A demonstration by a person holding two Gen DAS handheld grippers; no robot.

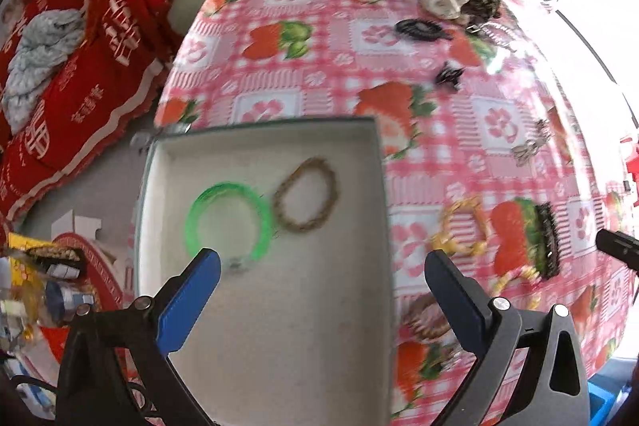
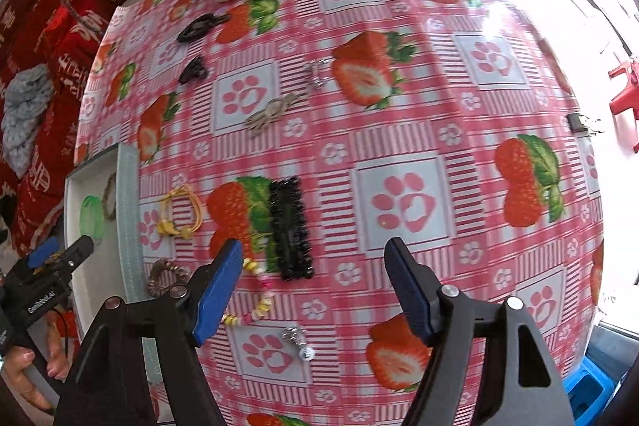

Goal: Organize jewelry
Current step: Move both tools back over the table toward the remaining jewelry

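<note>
grey-white and shallow, the tray sits at the left edge of the table, with a green bangle and a brown bead bracelet already lying in it, just beside each other. the left tool hangs over the tray with its blue fingers spread wide and nothing between them.

right of the tray wall, on the strawberry cloth, the loose pieces wait: a dark coil hair tie almost against the tray, yellow hair ties a little farther out, a pastel bead strand and a black lace clip. the right tool hovers above these, fingers apart and empty, its left finger over the strand.

the strand looks light, limp and likely to slide on the glossy cloth; i'd pinch it mid-length across the beads, pressing down so it can't skate away. the ties are soft and springy, easy to take by one loop. the clip seems stiff and should be gripped across its narrow width. a small silver piece near the front looks fiddly.

farther right the cloth is mostly bare, giving room to swing; the table edge drops away at right. the tray's raised wall must be cleared on every carry left.
</note>
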